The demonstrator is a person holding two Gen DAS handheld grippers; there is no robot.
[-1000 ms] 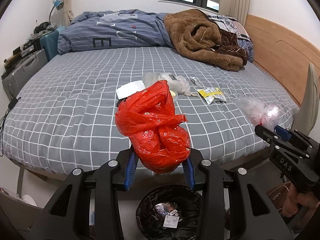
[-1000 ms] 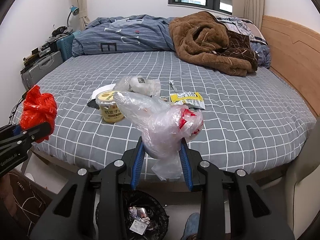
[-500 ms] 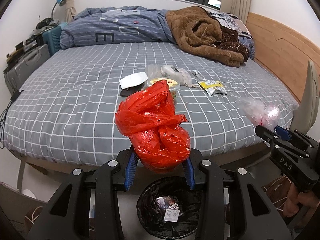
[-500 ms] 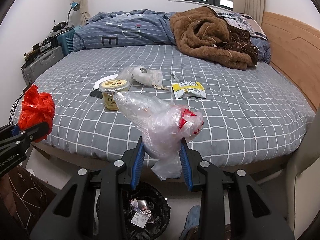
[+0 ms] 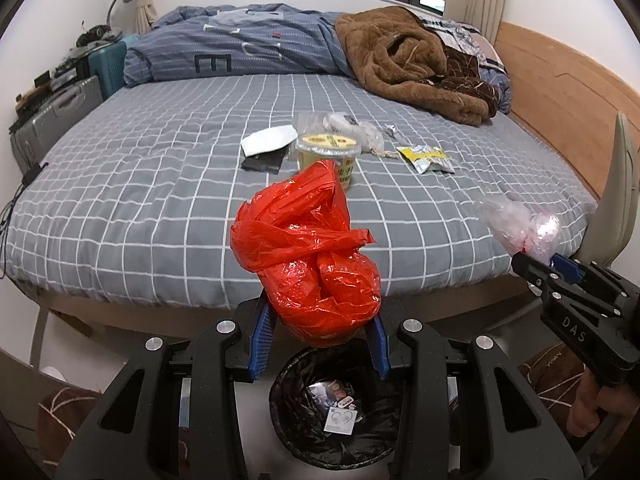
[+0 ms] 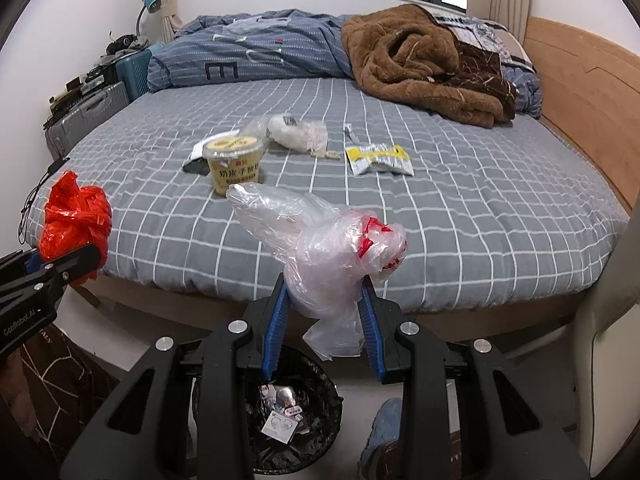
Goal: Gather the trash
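A: Where is the bin sitting relative to the jaws?

B: The left gripper (image 5: 320, 330) is pinching the red bag (image 5: 308, 256) and the trash bin (image 5: 334, 408) is lying just below and slightly ahead of it. The right gripper (image 6: 324, 320) is squeezing the clear bag (image 6: 320, 248) — the bin is sitting a little to its left.

A: So which hand is nearer?

B: The left, I'm judging — its bag is hanging almost straight over the opening
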